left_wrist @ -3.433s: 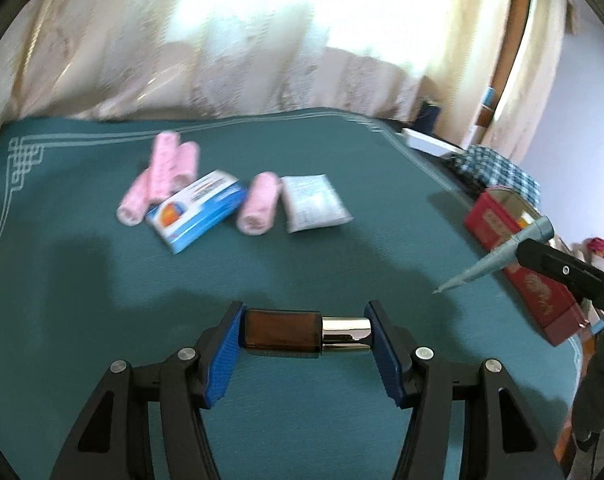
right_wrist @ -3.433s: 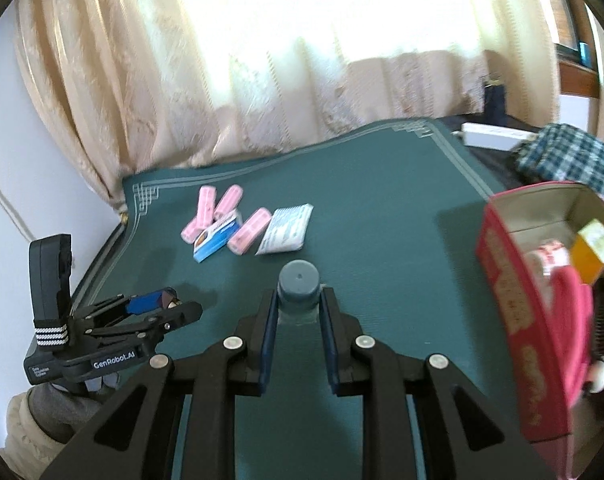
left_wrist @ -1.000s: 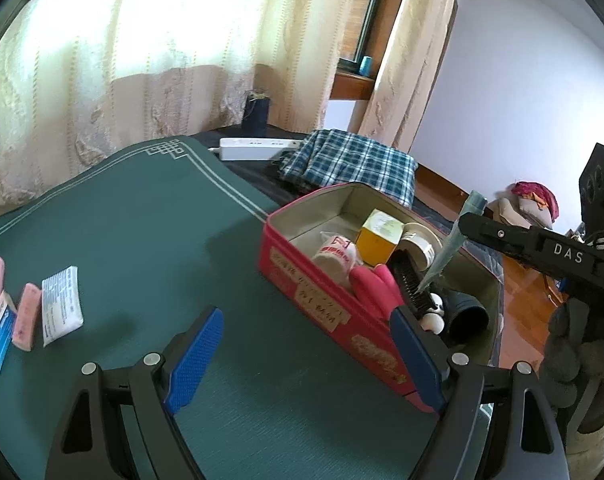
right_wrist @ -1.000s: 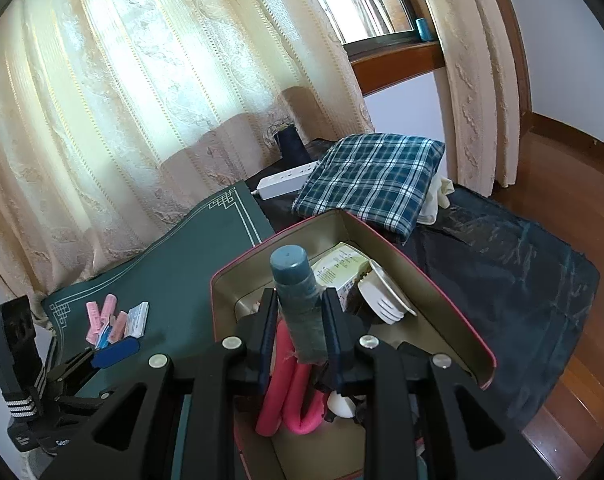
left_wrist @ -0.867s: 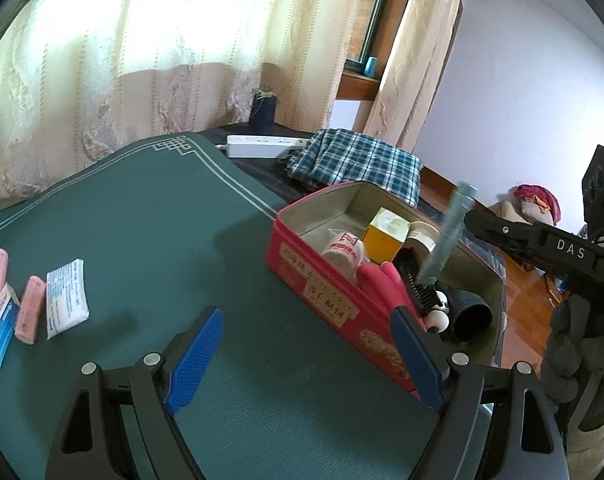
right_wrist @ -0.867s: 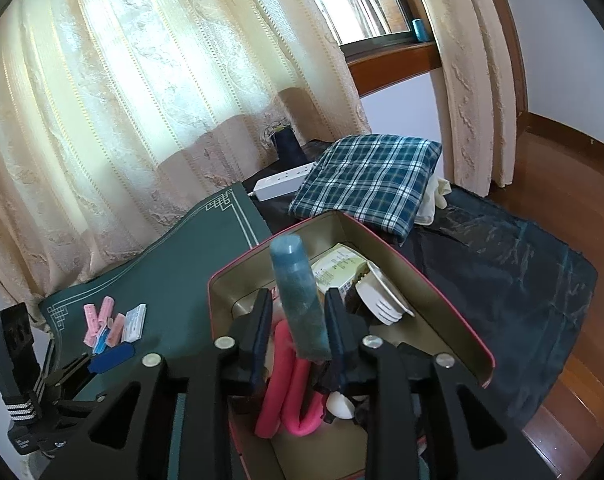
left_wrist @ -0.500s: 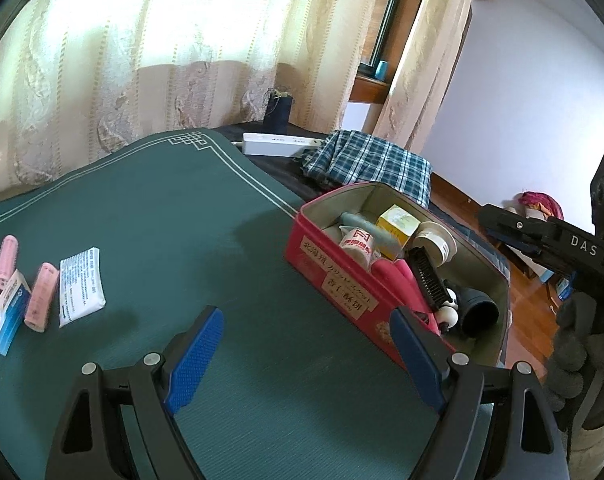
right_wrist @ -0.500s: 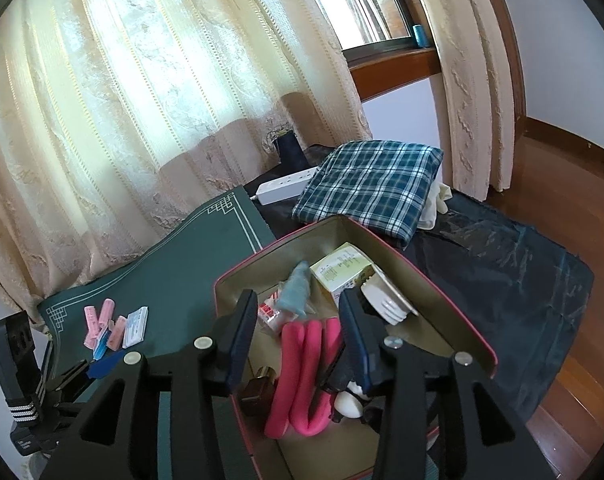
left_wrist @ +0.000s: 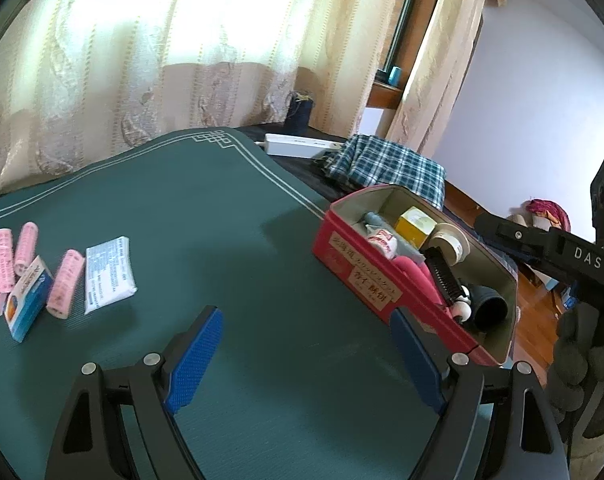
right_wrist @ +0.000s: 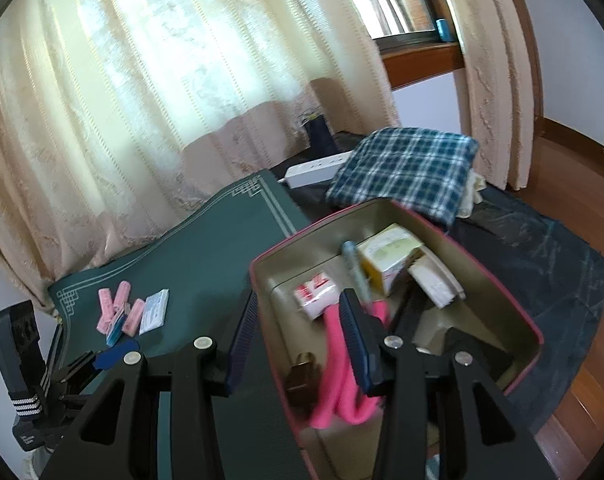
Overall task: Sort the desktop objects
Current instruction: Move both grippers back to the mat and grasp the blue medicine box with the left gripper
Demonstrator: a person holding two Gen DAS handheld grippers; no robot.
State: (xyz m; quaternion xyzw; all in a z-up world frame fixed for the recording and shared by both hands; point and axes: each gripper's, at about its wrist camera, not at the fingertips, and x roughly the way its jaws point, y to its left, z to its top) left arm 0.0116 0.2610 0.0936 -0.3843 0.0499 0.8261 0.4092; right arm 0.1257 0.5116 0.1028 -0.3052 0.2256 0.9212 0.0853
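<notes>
A red tin (right_wrist: 342, 224) stands open at the mat's right edge. A grey-blue tube (right_wrist: 352, 264) lies loose inside it beside a yellow box (right_wrist: 390, 256), a pink looped thing (right_wrist: 342, 380) and a brown bottle (right_wrist: 302, 376). My right gripper (right_wrist: 300, 340) hovers open over the tin's near left corner, with nothing between its pads. My left gripper (left_wrist: 306, 360) is open and empty above the green mat (left_wrist: 222, 220), to the left of the tin (left_wrist: 326, 240). On the mat's left lie pink rollers (left_wrist: 64, 282), a blue box (left_wrist: 26, 298) and a white packet (left_wrist: 108, 274).
Past the mat's far corner lie a white power strip (left_wrist: 298, 144) and a folded plaid cloth (left_wrist: 386, 164) on dark sheeting. Curtains hang close behind. The right gripper's black body (left_wrist: 550, 244) reaches in over the tin's far side, with a gloved hand (left_wrist: 582, 360) under it.
My right gripper has opened and let the grey-blue tube fall into the tin, then drawn back towards the tin's left wall. My left gripper, empty, has swung left towards the mat's middle.
</notes>
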